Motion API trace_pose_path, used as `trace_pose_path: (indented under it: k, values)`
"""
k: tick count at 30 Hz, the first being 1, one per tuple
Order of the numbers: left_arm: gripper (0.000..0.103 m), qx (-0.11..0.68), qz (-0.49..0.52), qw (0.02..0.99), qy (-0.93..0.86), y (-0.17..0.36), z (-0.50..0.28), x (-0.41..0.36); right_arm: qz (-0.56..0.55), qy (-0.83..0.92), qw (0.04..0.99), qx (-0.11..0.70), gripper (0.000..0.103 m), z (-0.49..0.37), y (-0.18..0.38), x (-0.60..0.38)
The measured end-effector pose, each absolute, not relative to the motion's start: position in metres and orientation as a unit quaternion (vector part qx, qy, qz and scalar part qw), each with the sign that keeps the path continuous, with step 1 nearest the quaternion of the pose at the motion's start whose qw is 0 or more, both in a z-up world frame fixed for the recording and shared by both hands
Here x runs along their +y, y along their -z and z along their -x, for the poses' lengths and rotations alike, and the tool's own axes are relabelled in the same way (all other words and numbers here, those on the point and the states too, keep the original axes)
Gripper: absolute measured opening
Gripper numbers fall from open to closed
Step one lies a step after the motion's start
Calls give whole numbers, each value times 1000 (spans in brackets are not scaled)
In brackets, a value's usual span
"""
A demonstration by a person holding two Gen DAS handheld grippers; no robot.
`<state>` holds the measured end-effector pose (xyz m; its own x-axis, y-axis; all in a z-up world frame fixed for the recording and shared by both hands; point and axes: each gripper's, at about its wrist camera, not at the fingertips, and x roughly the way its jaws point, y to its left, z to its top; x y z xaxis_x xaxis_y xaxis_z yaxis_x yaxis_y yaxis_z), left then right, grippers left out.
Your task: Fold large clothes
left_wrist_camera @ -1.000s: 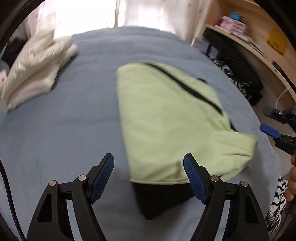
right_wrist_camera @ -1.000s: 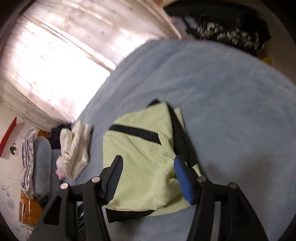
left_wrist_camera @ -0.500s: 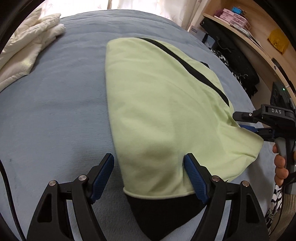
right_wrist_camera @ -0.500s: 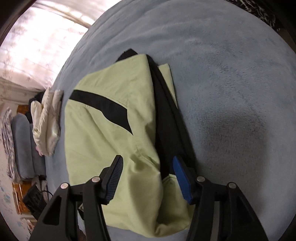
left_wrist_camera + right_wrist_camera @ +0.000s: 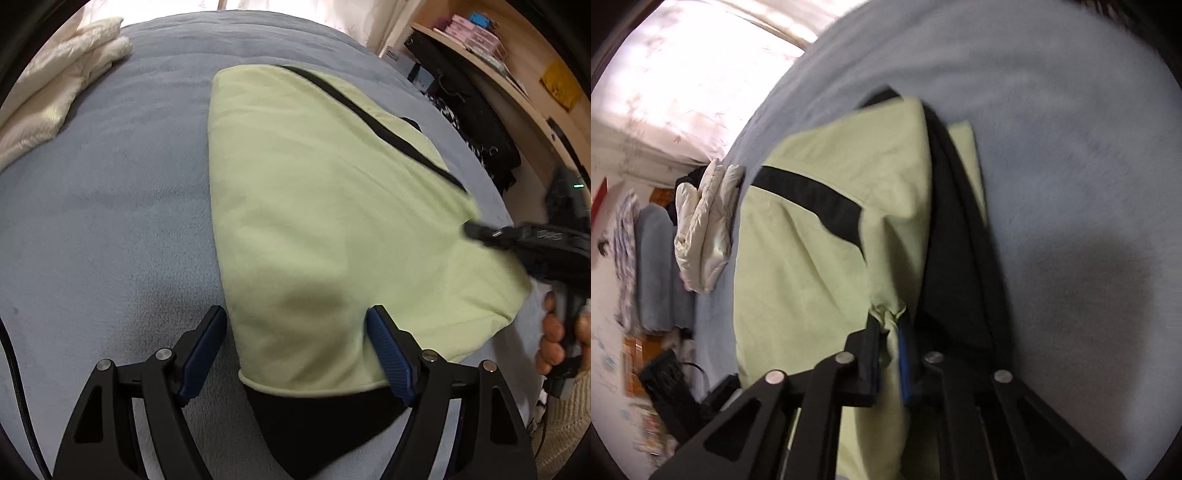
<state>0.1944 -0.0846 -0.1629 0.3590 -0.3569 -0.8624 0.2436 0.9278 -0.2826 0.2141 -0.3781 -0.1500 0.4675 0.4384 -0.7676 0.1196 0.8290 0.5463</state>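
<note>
Lying across the middle of the bed (image 5: 110, 206), the pale green jacket (image 5: 332, 221) is a soft, matte slab of fabric folded into a rough wedge, with a narrow black stripe (image 5: 373, 125) running diagonally over its upper face and a black lining panel (image 5: 317, 428) poking out from under its near hem. The bed's cover is a grey-blue fleece with a short, brushed nap.

The left tool (image 5: 297, 354) hangs just above the near hem with its 2 ribbed blue pads (image 5: 388, 354) spread wide, one to either side of the cloth and gripping nothing.

The right tool (image 5: 888, 354) has its pads drawn together on a bunched pinch of green fabric at the jacket's side edge; the cloth puckers into small creases right at the nip. That view is smeared with motion, so I can't make out whether any black layer is caught in the pinch too. From the left camera the same tool (image 5: 480, 232) shows as a dark, blurred shape at the jacket's right edge, a hand (image 5: 561, 339) wrapped around its grip.

A puffy, quilted cream garment (image 5: 55, 96) lies crumpled at the bed's far left corner, well apart from the jacket. A curved wooden shelf (image 5: 517, 96) runs along the right wall.
</note>
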Motion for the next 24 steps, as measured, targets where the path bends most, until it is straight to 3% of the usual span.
trace_pose_path:
  k: [5, 10, 14, 17, 21, 24]
  values:
    - [75, 515, 19, 836, 189, 152, -180, -98, -251, -76, 857, 444, 3, -169, 115, -385]
    - [76, 531, 22, 826, 189, 175, -179, -106, -249, -41, 831, 496, 3, -171, 176, -387]
    - [76, 531, 17, 826, 188, 168, -179, -105, -246, -37, 836, 489, 5, -177, 173, -384]
    - [76, 544, 36, 814, 199, 161, -183, -100, -264, -47, 831, 488, 10, -177, 157, -388]
    - [76, 550, 78, 805, 210, 152, -193, -86, -302, -54, 828, 469, 37, -187, 138, -405]
    - [76, 538, 97, 813, 202, 145, -209, -78, -301, -43, 832, 463, 40, -204, 134, -411]
